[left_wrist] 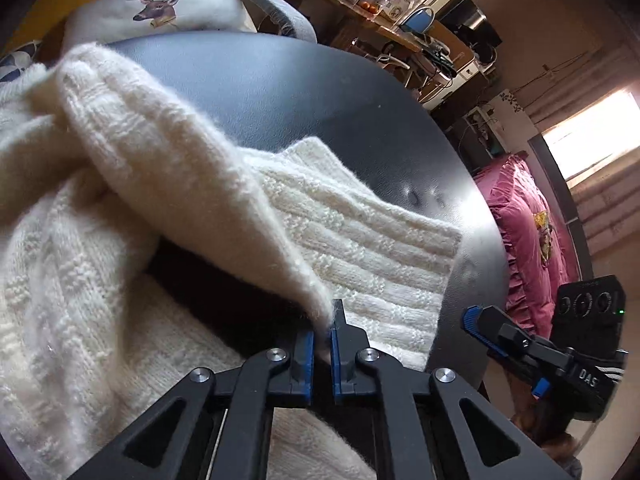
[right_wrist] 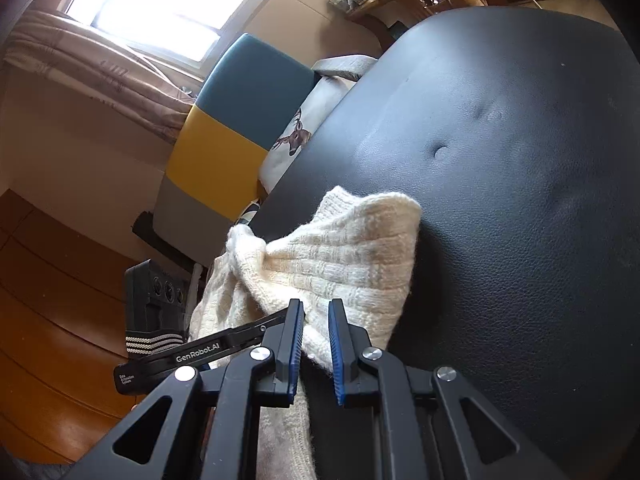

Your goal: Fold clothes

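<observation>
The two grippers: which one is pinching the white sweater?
The left gripper: its blue pads are nearly closed on a raised fold of the sweater. The right gripper stands open, clamping nothing.

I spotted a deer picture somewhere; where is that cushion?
The deer cushion sits on the armchair beyond the black table's far edge, upper left in the left wrist view.

Both cameras sit low and close over the black padded surface, each looking forward along its own fingers. Left faces the bed; right faces the window — both share the cream sweater and deer cushion.
</observation>
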`<action>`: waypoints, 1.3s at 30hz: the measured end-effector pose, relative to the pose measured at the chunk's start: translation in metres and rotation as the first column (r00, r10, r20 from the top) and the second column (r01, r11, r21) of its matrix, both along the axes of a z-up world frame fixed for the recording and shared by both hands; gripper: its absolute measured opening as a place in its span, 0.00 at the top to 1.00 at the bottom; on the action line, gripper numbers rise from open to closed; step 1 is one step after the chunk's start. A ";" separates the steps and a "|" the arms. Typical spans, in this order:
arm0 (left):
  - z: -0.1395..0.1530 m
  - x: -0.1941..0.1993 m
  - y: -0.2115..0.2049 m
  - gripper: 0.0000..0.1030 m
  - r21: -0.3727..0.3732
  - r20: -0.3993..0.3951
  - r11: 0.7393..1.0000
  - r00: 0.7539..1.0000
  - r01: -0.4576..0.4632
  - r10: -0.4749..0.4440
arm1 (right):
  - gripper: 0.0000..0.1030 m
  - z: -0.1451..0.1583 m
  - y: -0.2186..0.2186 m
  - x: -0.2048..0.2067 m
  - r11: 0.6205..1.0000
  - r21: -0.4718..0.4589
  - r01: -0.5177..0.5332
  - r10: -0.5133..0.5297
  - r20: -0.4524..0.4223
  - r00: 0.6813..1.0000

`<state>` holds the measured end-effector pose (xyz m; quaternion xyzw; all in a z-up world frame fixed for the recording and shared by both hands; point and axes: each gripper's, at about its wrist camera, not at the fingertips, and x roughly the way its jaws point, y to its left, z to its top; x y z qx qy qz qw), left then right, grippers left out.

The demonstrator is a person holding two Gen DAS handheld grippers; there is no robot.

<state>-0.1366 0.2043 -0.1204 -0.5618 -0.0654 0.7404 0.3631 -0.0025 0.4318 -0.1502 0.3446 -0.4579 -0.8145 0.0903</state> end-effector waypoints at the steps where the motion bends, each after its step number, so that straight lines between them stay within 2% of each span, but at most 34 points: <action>1: 0.007 -0.001 -0.001 0.94 0.022 -0.004 1.000 1.000 -0.003 0.003 | 0.85 -0.004 0.004 0.003 0.999 -0.037 0.013 -0.013 0.007 1.000; 2: 0.015 -0.002 -0.003 0.94 0.045 -0.008 0.999 1.000 -0.006 0.007 | 0.77 -0.007 0.008 0.006 0.997 -0.068 0.027 -0.026 0.017 1.000; 3: 0.027 -0.005 -0.004 0.94 0.072 -0.015 0.997 1.000 -0.009 0.010 | 0.73 -0.011 0.012 0.010 0.995 -0.092 0.041 -0.039 0.029 0.999; 4: 0.039 -0.008 -0.006 0.94 0.099 -0.023 0.995 1.000 -0.008 0.010 | 0.72 -0.013 0.015 0.015 0.993 -0.107 0.056 -0.052 0.037 0.998; 6: 0.066 -0.014 -0.008 0.94 0.143 -0.046 0.990 0.999 -0.011 0.017 | 0.71 -0.012 0.016 0.024 0.993 -0.082 0.087 -0.083 0.049 0.995; 11: 0.120 -0.039 -0.003 0.94 0.205 -0.079 0.978 0.995 -0.041 0.058 | 0.58 0.003 -0.014 0.035 0.986 0.121 0.116 -0.122 0.042 0.992; 14: 0.139 -0.048 0.001 0.94 0.205 -0.101 0.978 0.992 -0.049 0.071 | 0.58 0.008 -0.048 0.029 0.964 0.253 0.082 -0.093 0.033 0.995; 17: 0.155 -0.054 0.001 0.94 0.207 -0.117 0.976 0.989 -0.061 0.087 | 0.58 0.012 -0.078 0.014 0.925 0.379 0.024 -0.041 0.037 0.998; 20: 0.162 -0.055 -0.005 0.94 0.212 -0.121 0.974 0.987 -0.076 0.103 | 0.58 0.019 -0.095 -0.001 0.915 0.403 0.002 -0.012 0.021 1.000; 24: 0.166 -0.053 -0.014 0.94 0.217 -0.114 0.972 0.987 -0.087 0.114 | 0.58 0.037 -0.107 -0.021 0.950 0.303 0.069 -0.056 -0.053 0.997; 28: 0.165 -0.055 -0.024 0.94 0.239 -0.062 0.965 0.990 -0.107 0.125 | 0.58 0.049 -0.124 -0.051 0.986 0.163 -0.018 0.041 -0.142 0.989; 31: 0.167 -0.056 -0.032 0.94 0.244 -0.063 0.963 0.989 -0.115 0.134 | 0.58 0.052 -0.139 -0.071 0.989 0.145 -0.043 0.080 -0.260 0.962; 34: 0.170 -0.056 -0.039 0.94 0.248 -0.063 0.961 0.988 -0.122 0.142 | 0.58 0.038 -0.145 -0.096 0.999 0.043 0.015 0.000 -0.333 0.943; 36: 0.172 -0.056 -0.044 0.94 0.251 -0.064 0.960 0.987 -0.127 0.147 | 0.58 0.030 -0.147 -0.112 0.999 -0.005 0.049 -0.048 -0.347 0.937; 39: 0.175 -0.056 -0.052 0.94 0.255 -0.064 0.958 0.986 -0.134 0.155 | 0.58 0.025 -0.140 -0.122 0.990 0.016 0.143 -0.131 -0.314 0.940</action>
